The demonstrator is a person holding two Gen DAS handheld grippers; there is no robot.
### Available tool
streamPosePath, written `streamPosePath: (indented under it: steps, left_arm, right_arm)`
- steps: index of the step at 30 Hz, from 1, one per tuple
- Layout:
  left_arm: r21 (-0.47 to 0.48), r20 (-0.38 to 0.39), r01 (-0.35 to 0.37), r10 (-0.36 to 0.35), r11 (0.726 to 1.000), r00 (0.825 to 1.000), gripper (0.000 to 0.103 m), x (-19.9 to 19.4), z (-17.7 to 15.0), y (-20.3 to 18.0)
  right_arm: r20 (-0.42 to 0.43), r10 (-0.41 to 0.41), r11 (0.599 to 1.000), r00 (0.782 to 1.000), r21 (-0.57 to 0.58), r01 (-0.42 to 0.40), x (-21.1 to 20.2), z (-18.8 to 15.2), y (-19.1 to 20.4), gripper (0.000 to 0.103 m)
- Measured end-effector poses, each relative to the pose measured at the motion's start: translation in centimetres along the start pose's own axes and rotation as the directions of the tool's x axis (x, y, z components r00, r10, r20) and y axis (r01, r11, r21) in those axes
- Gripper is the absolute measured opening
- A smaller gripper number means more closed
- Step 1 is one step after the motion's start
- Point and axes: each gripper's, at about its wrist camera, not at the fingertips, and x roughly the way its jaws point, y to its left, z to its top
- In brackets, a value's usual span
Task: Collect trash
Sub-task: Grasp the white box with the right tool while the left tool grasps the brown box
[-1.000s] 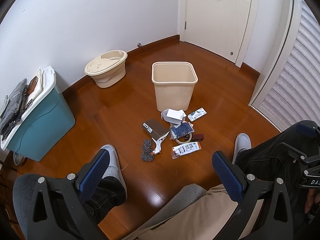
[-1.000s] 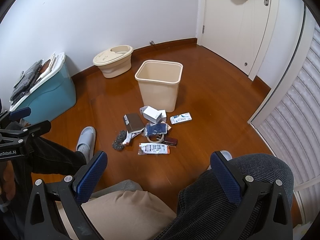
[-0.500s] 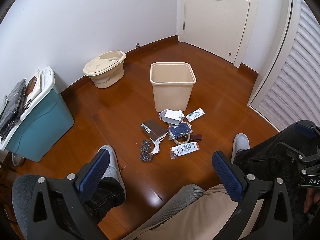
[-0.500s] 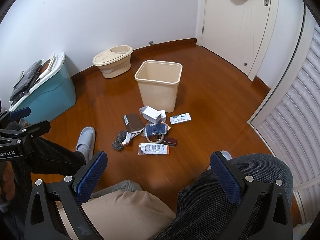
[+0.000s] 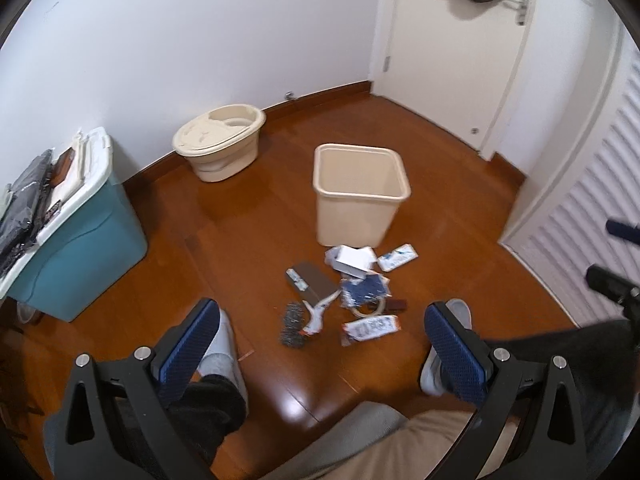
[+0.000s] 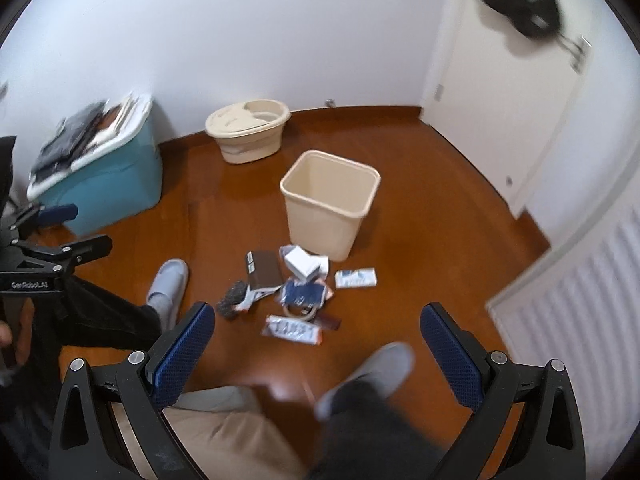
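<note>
Nearest, left gripper (image 5: 320, 344) and right gripper (image 6: 316, 340) both spread wide, nothing between the blue pads, held above knees and grey slippers (image 6: 168, 284). Beyond, on the wood floor (image 5: 240, 220), a litter of wrappers and boxes (image 5: 348, 288). Just behind, touching the pile, an upright beige bin (image 5: 360, 196).

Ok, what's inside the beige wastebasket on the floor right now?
Nothing visible: the beige wastebasket shows only bare inner walls in both views. Its near wall hides the bottom, so something small could lie there. The trash pile sits on the floor in front of it.
</note>
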Motion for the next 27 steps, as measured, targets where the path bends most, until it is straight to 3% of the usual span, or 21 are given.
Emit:
streamPosePath:
  steps: [3,7,10,14,16,24,27]
  left_arm:
    - [-0.04,-0.044,-0.045,0.043,0.998,0.998,0.103,3.8,1.7,0.8]
    - [-0.151,-0.177,-0.105,0.077,0.983,0.981,0.103,11.7,2.9,2.9]
    - [-0.247,-0.308,-0.152,0.071,0.957,0.949,0.103,19.2,1.6,4.3]
    - [-0.316,-0.468,-0.21,0.041,0.925,0.883,0.103,29.4,-2.0,5.3]
    - [-0.374,-0.5,-0.228,0.011,0.899,0.866,0.103,33.4,-3.1,6.0]
    - [-0.52,-0.517,-0.244,-0.074,0.818,0.853,0.103,43.4,-4.9,7.9]
    - [-0.539,-0.526,-0.245,-0.094,0.806,0.845,0.103,46.4,-5.6,8.3]
  right_arm:
    - [-0.056,0.032,0.99,0.998,-0.135,-0.04,4.0,3.1,0.1,0.103]
    - [-0.183,0.05,0.954,0.982,-0.282,-0.101,14.2,5.3,0.6,0.103]
    - [-0.264,0.049,0.934,0.963,-0.33,-0.137,22.6,5.4,1.2,0.103]
    - [-0.333,0.085,0.919,0.939,-0.339,-0.203,32.1,4.1,2.2,0.103]
    - [-0.346,0.096,0.91,0.933,-0.349,-0.223,36.8,3.2,2.6,0.103]
    - [-0.36,0.116,0.893,0.926,-0.37,-0.256,52.0,2.2,3.5,0.103]
    - [-0.375,0.106,0.871,0.921,-0.412,-0.268,56.4,1.4,4.5,0.103]
